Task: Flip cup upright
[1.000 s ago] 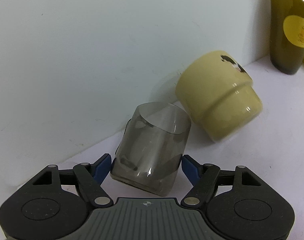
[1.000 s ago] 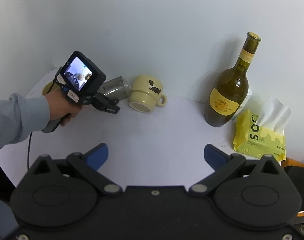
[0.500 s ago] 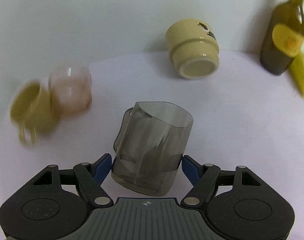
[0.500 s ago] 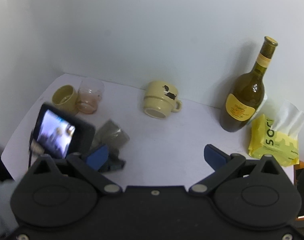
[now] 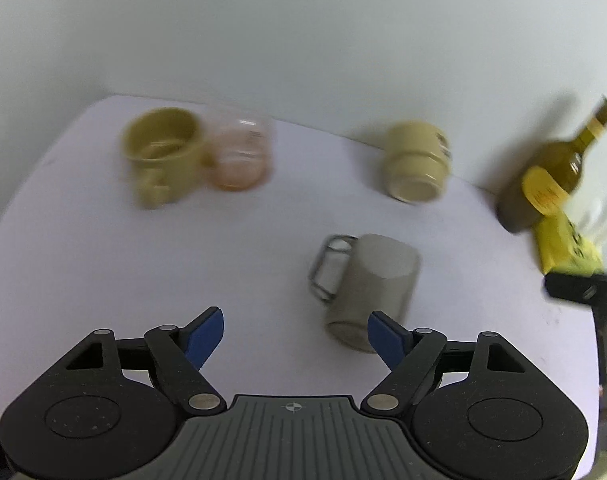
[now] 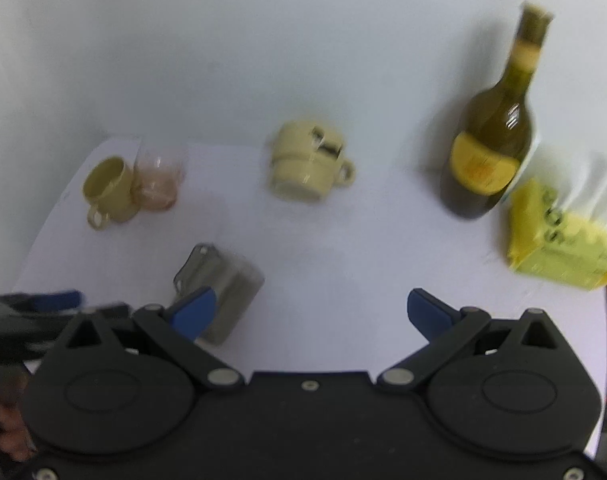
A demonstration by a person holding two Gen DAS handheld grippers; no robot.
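Note:
A smoky grey translucent cup (image 5: 367,288) with a handle stands on the white table (image 5: 263,248), wide end up; it also shows in the right wrist view (image 6: 219,288). My left gripper (image 5: 295,332) is open and empty, with the cup just past its right fingertip, outside the jaws. A cream mug (image 5: 417,162) with a dark print stands upside down near the back wall, also in the right wrist view (image 6: 307,166). My right gripper (image 6: 311,308) is open and empty above the table's front. Both views are blurred.
An olive-yellow mug (image 5: 161,152) and a pinkish glass (image 5: 239,154) stand upright at the back left. A green wine bottle (image 6: 495,148) and a yellow tissue pack (image 6: 555,244) stand at the right. The left gripper's tip (image 6: 51,300) shows at the right wrist view's left edge.
My left gripper carried the grey cup from the back wall to the table's middle, opened and let it go, then drew back. The right gripper shifted slightly.

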